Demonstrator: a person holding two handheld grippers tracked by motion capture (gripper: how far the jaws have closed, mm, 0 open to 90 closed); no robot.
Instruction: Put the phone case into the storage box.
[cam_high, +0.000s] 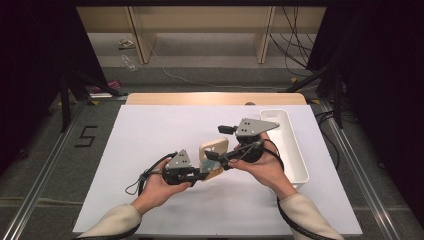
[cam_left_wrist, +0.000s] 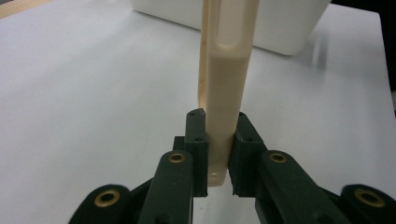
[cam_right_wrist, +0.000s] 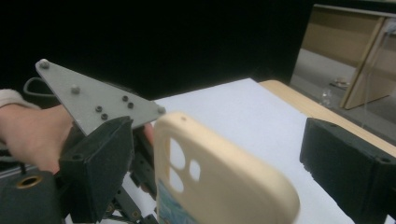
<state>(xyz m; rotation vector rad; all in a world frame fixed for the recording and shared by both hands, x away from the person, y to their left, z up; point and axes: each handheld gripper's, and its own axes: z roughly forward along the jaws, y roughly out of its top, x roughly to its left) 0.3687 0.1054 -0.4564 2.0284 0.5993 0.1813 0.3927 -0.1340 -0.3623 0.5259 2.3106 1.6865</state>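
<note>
A cream phone case (cam_high: 214, 149) with camera cutouts is held above the white table, and my left gripper (cam_high: 205, 173) is shut on its lower edge. The left gripper view shows the case (cam_left_wrist: 226, 84) edge-on, rising upright from between the jaws of the left gripper (cam_left_wrist: 218, 161). My right gripper (cam_high: 220, 143) is open, with one jaw on each side of the case's upper part, apart from it. In the right gripper view the case (cam_right_wrist: 219, 177) stands between the wide-set jaws of the right gripper (cam_right_wrist: 219, 170), with the left gripper's grey plate (cam_right_wrist: 93, 100) behind.
A long white tray (cam_high: 295, 150) lies along the table's right side, close behind the right hand; it also shows in the left gripper view (cam_left_wrist: 280, 28). The white mat (cam_high: 150, 135) covers the table. Shelving and cables sit on the floor beyond the far edge.
</note>
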